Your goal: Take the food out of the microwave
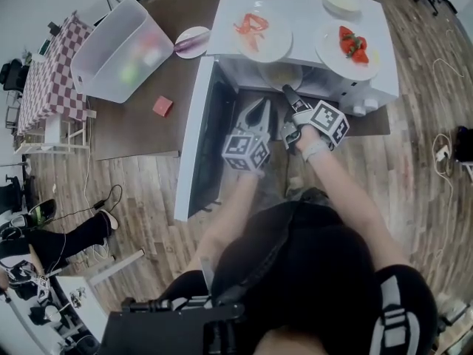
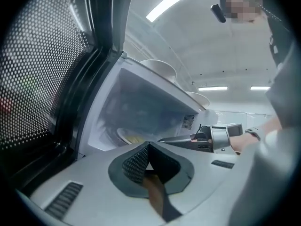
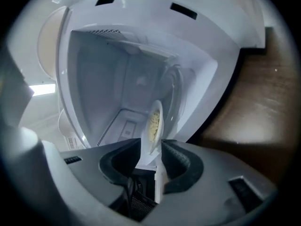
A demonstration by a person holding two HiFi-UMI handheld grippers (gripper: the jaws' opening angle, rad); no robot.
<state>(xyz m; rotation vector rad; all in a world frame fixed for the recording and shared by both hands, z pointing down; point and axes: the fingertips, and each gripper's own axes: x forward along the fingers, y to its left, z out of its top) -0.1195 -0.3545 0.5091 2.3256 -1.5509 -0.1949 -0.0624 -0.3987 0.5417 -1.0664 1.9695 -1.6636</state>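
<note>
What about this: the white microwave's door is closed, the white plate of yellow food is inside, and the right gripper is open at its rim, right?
No. The door of the white microwave stands open, not closed; the head view shows it. The white plate of yellow food is inside, and the right gripper is open at its rim.

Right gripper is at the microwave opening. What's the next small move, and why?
Probably close the right gripper on the rim of the plate: the jaws stand apart around that rim, not pressing it, and the plate sits inside the open microwave.
</note>
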